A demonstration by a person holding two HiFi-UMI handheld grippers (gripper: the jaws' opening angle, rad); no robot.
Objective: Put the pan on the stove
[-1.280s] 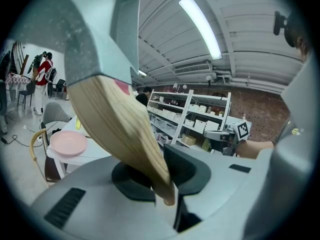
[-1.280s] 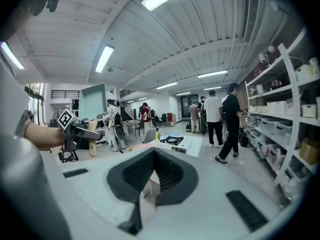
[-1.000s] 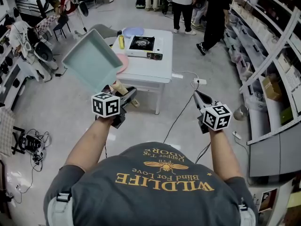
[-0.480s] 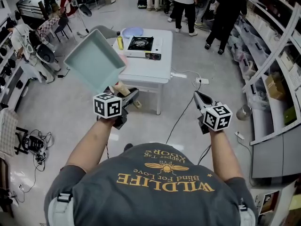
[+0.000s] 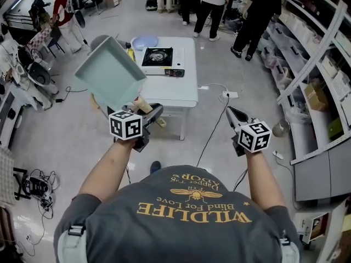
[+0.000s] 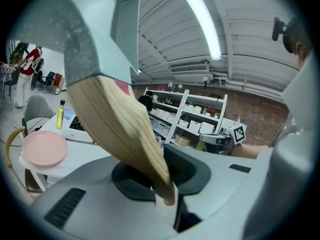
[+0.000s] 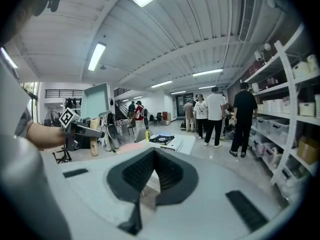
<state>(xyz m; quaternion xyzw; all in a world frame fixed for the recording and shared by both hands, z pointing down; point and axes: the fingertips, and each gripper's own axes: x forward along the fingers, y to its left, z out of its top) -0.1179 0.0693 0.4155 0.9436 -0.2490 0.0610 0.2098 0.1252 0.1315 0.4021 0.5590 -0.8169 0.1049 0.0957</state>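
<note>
My left gripper (image 5: 152, 111) is clamped on the pan (image 5: 109, 73) by its wooden handle (image 6: 122, 129), pan body tilted up beyond the fingers. Right gripper (image 5: 230, 112) closed, empty. Stove (image 5: 158, 57) far ahead.

Grey floor (image 5: 66, 119), shelving (image 5: 323, 64), perhaps brick wall (image 6: 260, 104).

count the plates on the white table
2. A pink plate on the table's near left corner; a pale blue plate on its far side beside the stove. The pan may hide others.
</note>
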